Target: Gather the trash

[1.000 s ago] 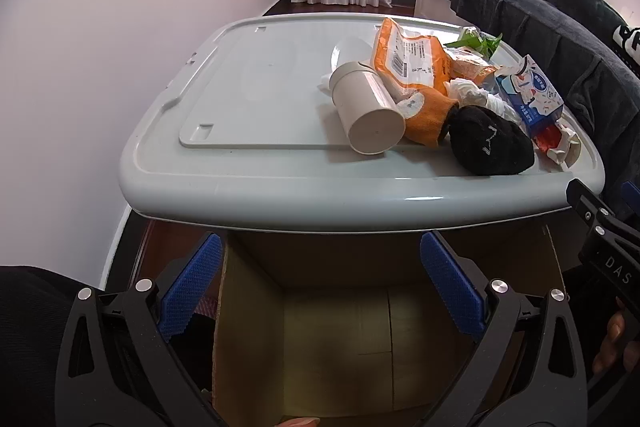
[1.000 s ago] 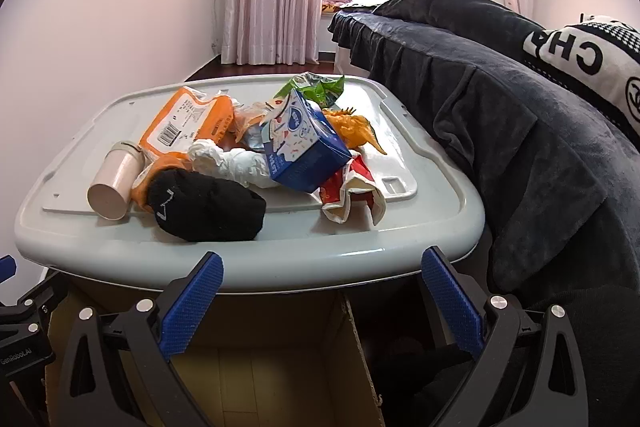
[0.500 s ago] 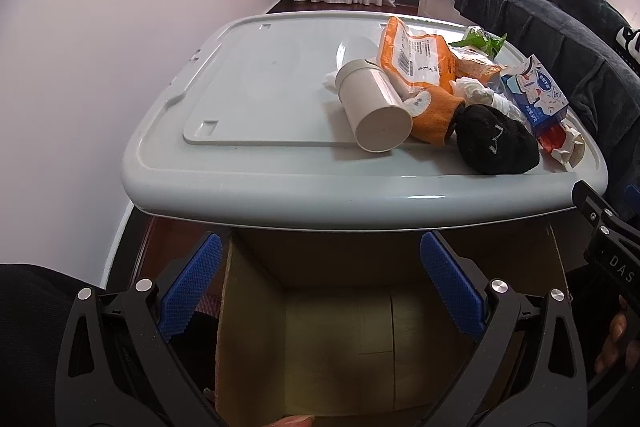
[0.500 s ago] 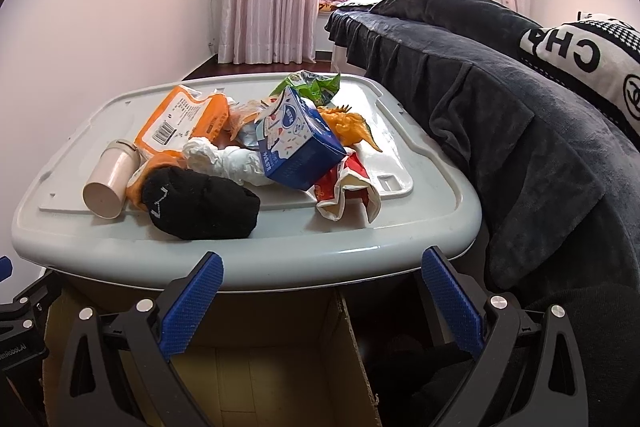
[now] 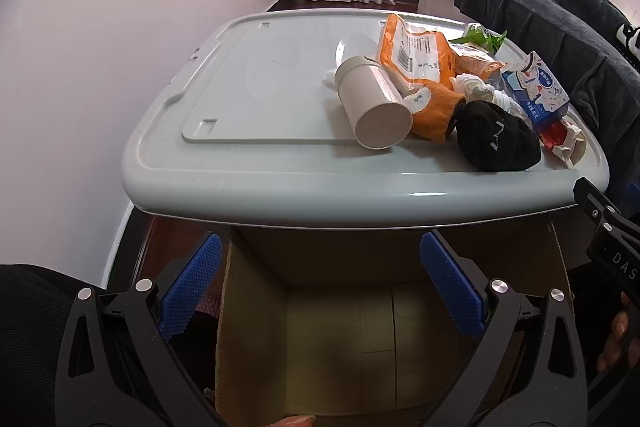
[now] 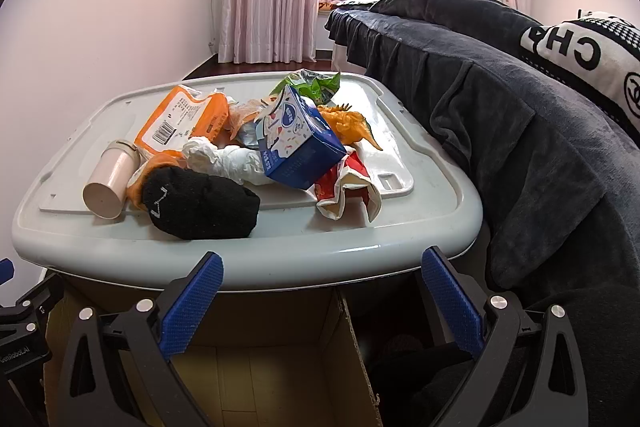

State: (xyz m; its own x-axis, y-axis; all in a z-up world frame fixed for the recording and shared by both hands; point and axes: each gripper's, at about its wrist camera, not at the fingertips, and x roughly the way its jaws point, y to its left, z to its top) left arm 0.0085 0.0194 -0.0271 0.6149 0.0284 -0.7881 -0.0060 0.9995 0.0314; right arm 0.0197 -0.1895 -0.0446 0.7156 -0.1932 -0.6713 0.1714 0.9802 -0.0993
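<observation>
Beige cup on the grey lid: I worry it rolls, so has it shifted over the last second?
No. The beige cup keeps its place against the orange packet and the lid's raised panel edge; only the camera drifted.

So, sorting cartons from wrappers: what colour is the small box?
Blue and white, on the box; clearest from the right wrist.

The cardboard box [image 5: 360,339] runs under the grey lid [image 5: 280,195], its far wall hidden.
</observation>
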